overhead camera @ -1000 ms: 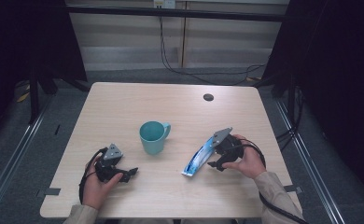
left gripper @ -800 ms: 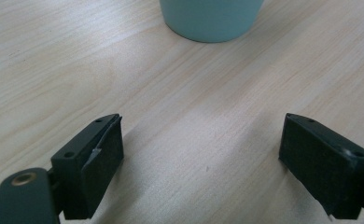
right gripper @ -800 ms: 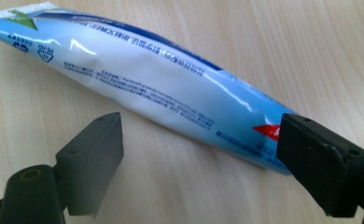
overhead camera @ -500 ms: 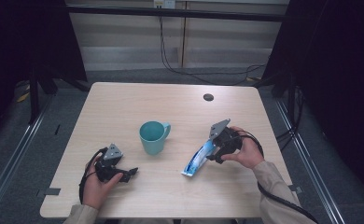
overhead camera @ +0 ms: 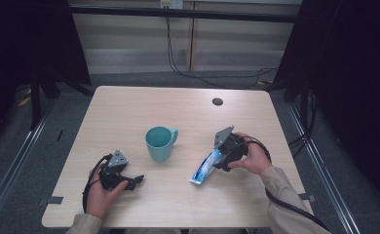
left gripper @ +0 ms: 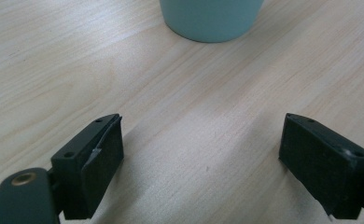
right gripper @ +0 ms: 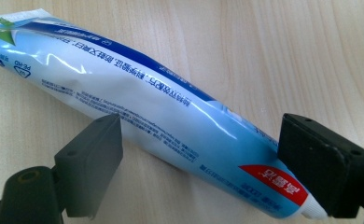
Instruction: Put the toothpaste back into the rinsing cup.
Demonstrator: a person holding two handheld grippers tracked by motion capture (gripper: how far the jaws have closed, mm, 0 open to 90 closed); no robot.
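While nothing is yet clamped, these are my worries, one to a line.

Right gripper (right gripper: 199, 158): my jaws stand wide on either side of the toothpaste tube (right gripper: 138, 107), one pad near its printed belly, the other at the red-banded cap end; I can't tell whether either pad touches it.
Tube position: it lies flat on the table (overhead camera: 129, 112), slanting across my jaws, not square between them; in the high view the toothpaste tube (overhead camera: 205, 168) sits right of the teal mug (overhead camera: 159, 143) and apart from it.
Risk of twisting: if I close now, the pads would likely meet the tube at different points along its length and swing it instead of gripping it.
Risk of slipping: the skin looks glossy and the body soft, so a pinch near the tapered end may squirt it out forward.
Risk of squeezing: a hard close on the belly could push paste toward the cap.
Left gripper (left gripper: 203, 168): wide apart over bare wood, nothing between the jaws, the mug's base (left gripper: 213, 18) ahead.
Risk to the mug: a careless forward push with my left hand (overhead camera: 103, 192) would knock it.
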